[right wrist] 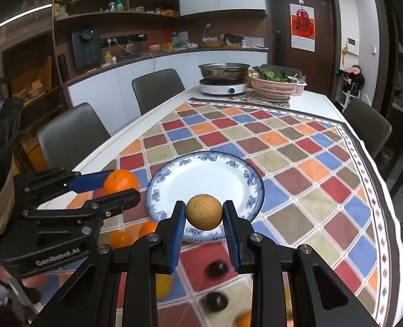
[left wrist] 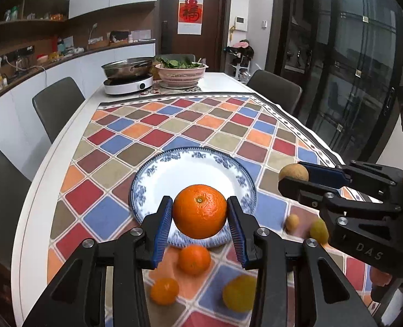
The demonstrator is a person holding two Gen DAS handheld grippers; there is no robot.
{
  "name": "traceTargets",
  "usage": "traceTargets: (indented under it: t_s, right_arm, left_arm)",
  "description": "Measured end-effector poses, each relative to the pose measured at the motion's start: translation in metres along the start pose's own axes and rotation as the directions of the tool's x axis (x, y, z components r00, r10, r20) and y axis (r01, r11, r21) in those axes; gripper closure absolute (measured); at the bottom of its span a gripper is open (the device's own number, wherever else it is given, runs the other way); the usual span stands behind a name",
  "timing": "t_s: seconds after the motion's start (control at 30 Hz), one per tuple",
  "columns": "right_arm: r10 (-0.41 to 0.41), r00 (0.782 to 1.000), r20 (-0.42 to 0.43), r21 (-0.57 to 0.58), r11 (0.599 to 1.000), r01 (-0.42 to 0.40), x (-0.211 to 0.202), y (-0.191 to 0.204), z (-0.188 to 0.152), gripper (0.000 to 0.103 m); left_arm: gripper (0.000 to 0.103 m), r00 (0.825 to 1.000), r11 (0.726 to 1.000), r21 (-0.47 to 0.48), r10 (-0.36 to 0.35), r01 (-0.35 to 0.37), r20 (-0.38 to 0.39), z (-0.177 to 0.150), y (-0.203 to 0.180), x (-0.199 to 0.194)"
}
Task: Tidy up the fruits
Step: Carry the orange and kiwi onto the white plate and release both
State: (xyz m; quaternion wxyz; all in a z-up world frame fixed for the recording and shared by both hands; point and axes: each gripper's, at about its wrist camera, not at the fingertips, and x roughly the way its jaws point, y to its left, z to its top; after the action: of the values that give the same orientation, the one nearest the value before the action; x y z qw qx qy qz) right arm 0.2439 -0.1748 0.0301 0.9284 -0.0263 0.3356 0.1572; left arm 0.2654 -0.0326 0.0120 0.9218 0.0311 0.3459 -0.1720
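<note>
My left gripper (left wrist: 200, 204) is shut on a large orange (left wrist: 199, 218) and holds it above the near rim of a blue-and-white plate (left wrist: 190, 171), which has nothing on it. To the right, my right gripper (left wrist: 294, 175) is shut on a small tan round fruit (left wrist: 294, 171). In the right wrist view that tan fruit (right wrist: 204, 214) sits between the blue pads over the plate's (right wrist: 206, 179) near edge. The left gripper (right wrist: 122, 185) with the orange (right wrist: 119, 181) is at the left. Loose fruit lies on the chequered cloth below: two oranges (left wrist: 194, 260), a lemon (left wrist: 239, 293), dark fruits (right wrist: 216, 269).
At the table's far end stand a pan on a white induction cooker (left wrist: 127, 81) and a pink colander of greens (left wrist: 182, 73). Grey chairs (left wrist: 57, 103) line both sides. The white table edge (left wrist: 38, 190) curves close on the left. Small yellowish fruits (left wrist: 319, 231) lie near the right gripper.
</note>
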Motion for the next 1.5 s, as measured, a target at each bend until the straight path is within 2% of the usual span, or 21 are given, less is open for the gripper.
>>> traceTargets:
  t_s: [0.27,0.47,0.83,1.03,1.3,1.37,1.43,1.47,1.5]
  right_arm:
    - [0.011,0.998,-0.057,-0.012,1.0,-0.012,0.046,-0.015,0.027,0.074]
    - [0.023,0.99,-0.138,-0.026,0.999,-0.027,0.087,-0.026,0.039,0.074]
    - [0.054,0.956,-0.29,-0.001,0.998,-0.057,0.157,-0.049,0.043,0.074]
    - [0.042,0.947,-0.319,-0.004,0.999,-0.046,0.178,-0.058,0.045,0.074]
    - [0.042,0.937,-0.347,-0.005,0.999,-0.046,0.194,-0.058,0.044,0.074]
    - [0.039,0.936,-0.349,-0.005,0.999,-0.043,0.197,-0.058,0.043,0.074]
    - [0.044,0.934,-0.356,-0.002,0.999,-0.048,0.199,-0.058,0.042,0.073]
    - [0.045,0.933,-0.357,-0.001,0.999,-0.049,0.198,-0.058,0.042,0.071]
    - [0.042,0.933,-0.357,0.0,0.999,-0.045,0.198,-0.058,0.042,0.064]
  left_arm:
    - [0.063,0.999,1.0,-0.011,-0.002,0.001,-0.053,0.024,0.019,0.042]
    - [0.063,0.993,1.0,-0.012,0.004,-0.006,-0.117,0.038,0.031,0.08]
    - [0.063,0.97,0.999,-0.019,0.036,-0.042,-0.241,0.049,0.043,0.142]
    - [0.063,0.948,0.998,-0.05,0.022,-0.04,-0.316,0.047,0.048,0.171]
    - [0.063,0.928,0.997,-0.051,0.033,-0.056,-0.371,0.041,0.05,0.19]
    - [0.06,0.927,0.997,-0.05,0.041,-0.064,-0.373,0.042,0.05,0.19]
    - [0.051,0.928,0.996,-0.037,0.059,-0.078,-0.367,0.045,0.05,0.188]
    - [0.051,0.93,0.996,-0.034,0.062,-0.08,-0.363,0.046,0.05,0.186]
    - [0.05,0.932,0.996,-0.03,0.068,-0.084,-0.356,0.047,0.05,0.182]
